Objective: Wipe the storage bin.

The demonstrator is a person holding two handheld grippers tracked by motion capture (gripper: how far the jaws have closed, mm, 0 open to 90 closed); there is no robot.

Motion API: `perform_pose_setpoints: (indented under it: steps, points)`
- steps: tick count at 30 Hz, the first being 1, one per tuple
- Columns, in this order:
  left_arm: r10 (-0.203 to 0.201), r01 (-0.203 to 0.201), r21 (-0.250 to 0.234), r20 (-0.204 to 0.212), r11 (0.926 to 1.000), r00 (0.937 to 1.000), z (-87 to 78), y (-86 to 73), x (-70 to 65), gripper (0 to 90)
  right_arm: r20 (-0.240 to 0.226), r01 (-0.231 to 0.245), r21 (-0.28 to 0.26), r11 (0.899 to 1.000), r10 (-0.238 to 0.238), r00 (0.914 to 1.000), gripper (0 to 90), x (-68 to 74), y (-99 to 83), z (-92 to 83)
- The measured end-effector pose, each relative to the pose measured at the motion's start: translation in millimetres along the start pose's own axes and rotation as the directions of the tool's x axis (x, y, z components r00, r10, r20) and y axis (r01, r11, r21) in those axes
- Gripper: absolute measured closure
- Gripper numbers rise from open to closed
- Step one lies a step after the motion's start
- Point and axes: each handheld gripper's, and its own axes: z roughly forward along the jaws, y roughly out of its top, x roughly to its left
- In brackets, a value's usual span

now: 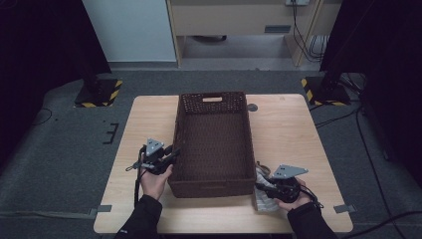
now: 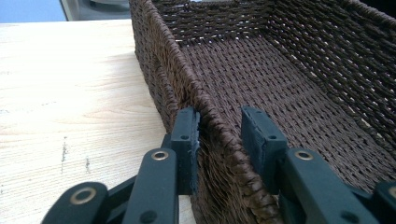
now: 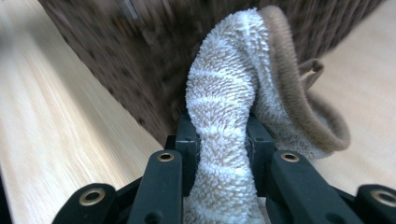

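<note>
Two hand-held black two-jaw grippers work at one pale wooden table (image 1: 293, 134). Nearest, at the near right corner, the right gripper (image 3: 222, 140) has its jaws pressed tight on one fluffy white-and-beige striped towel with a brown edge band (image 3: 233, 93); in the high view the towel (image 1: 262, 198) lies bunched on the table just beside the basket's near right corner. A little farther, on the left, the left gripper (image 2: 219, 133) straddles the left rim of the one dark brown woven rectangular basket (image 1: 214, 186), one jaw outside touching the wall, the other inside just apart from it. The basket holds nothing and runs from the near middle to the far edge.
</note>
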Motion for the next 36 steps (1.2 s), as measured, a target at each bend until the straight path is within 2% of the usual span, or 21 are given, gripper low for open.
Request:
perform_pose_setpoints:
  steps: [2,6,8,9,12,14,19,22,26,27,30,34,36]
  points:
    - [0.0,0.0,0.0,-0.001,1.0,1.0,-0.1,0.0,0.0,66.0,0.001,-0.001,0.033,0.999,0.001,1.0,73.3,-0.3,-3.9,6.1]
    - [0.0,0.0,0.0,-0.003,1.0,1.0,-0.1,0.0,0.0,66.0,0.007,-0.003,0.015,1.0,0.003,1.0,73.2,0.8,0.3,-0.6]
    - [0.002,-0.002,0.0,-0.003,1.0,1.0,-0.2,0.1,0.0,66.0,0.007,-0.007,-0.03,1.0,0.007,1.0,73.3,1.8,4.1,-10.5]
    - [0.002,-0.002,0.0,-0.003,1.0,1.0,-0.2,0.0,0.0,66.0,0.008,-0.007,-0.072,0.997,0.007,0.9999,73.3,2.8,7.7,-18.3]
    - [0.002,-0.002,0.0,-0.003,1.0,1.0,-0.1,0.0,-0.1,66.0,0.003,-0.006,-0.163,0.987,0.006,1.0,73.3,8.0,14.5,-37.4]
    - [0.003,-0.003,0.001,-0.003,1.0,1.0,-0.1,0.1,-0.1,66.0,0.0,0.002,-0.179,0.984,-0.003,1.0,73.3,12.1,13.7,-43.1]
    - [0.004,-0.004,0.001,-0.004,1.0,1.0,-0.3,-0.1,-0.2,66.0,-0.007,0.011,-0.108,0.994,-0.011,0.9999,73.4,19.2,3.2,-31.4]
    - [0.002,-0.002,-0.001,-0.002,1.0,1.0,-0.2,-0.1,-0.1,66.0,-0.003,0.003,-0.083,0.997,-0.003,1.0,73.4,18.8,0.7,-25.5]
    - [0.004,-0.004,-0.002,-0.001,1.0,1.0,-0.2,-0.3,-0.1,65.8,0.004,-0.005,0.003,1.0,0.005,1.0,73.3,18.8,-7.5,-12.0]
    - [0.004,-0.004,-0.002,-0.001,1.0,1.0,-0.2,-0.3,-0.1,65.7,0.007,-0.005,0.009,1.0,0.005,1.0,73.3,18.9,-8.7,-10.9]
    - [0.004,-0.004,-0.004,-0.001,1.0,1.0,-0.3,-0.5,0.1,65.5,0.014,-0.011,-0.005,1.0,0.011,0.9998,73.3,19.2,-7.1,-16.3]
    - [0.005,-0.005,-0.007,-0.002,1.0,1.0,-0.3,-0.7,0.1,65.1,0.019,-0.014,-0.085,0.996,0.015,0.9997,73.2,23.0,-1.1,-32.9]
    - [0.003,-0.003,-0.006,-0.001,1.0,1.0,-0.3,-0.8,0.3,64.8,0.015,-0.011,-0.09,0.996,0.013,0.9998,73.2,26.5,-2.2,-35.7]
